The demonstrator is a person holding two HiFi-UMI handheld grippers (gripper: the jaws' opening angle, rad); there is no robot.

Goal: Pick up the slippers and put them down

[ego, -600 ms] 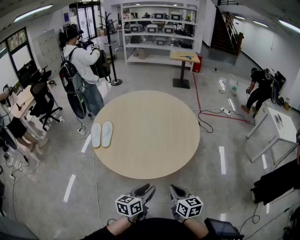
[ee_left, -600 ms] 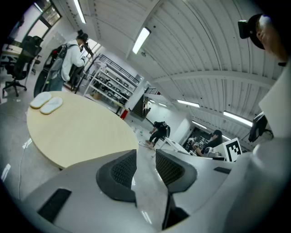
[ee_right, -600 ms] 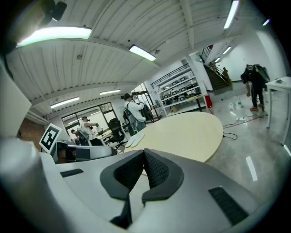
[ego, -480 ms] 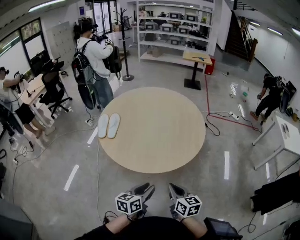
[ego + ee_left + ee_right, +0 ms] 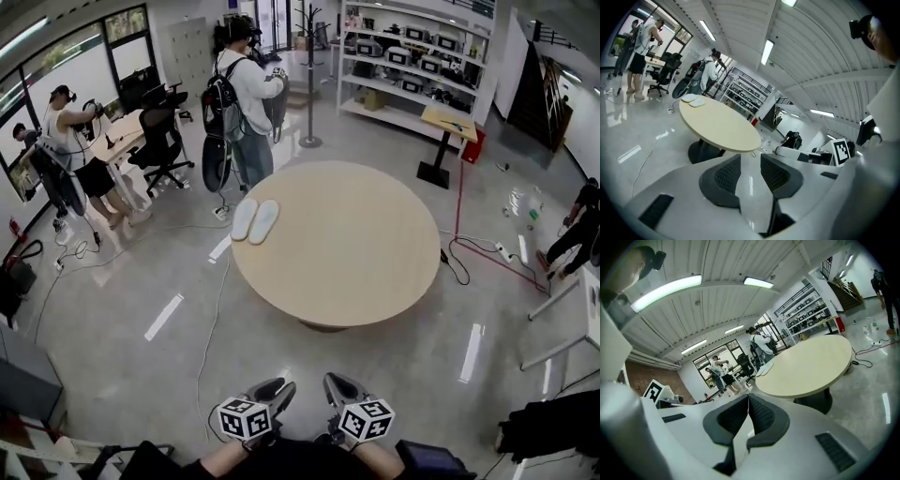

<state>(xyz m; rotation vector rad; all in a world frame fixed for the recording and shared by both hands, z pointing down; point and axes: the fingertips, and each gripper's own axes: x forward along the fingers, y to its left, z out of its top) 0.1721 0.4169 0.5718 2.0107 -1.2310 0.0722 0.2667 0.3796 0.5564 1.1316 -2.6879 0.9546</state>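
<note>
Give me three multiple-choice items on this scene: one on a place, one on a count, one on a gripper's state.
1. Where do the slippers lie?
A. on the floor
B. on the round table, at its far-left edge
C. on a shelf
2. How many slippers?
A. two
B. one
C. four
3. How do the right gripper's jaws stand?
A. wide apart
B. closed on a slipper
C. together, empty
Answers: 1 B, they rest on the tabletop by its rim; 2 A, a pair lies side by side; 3 C, its pads meet with nothing between.
</note>
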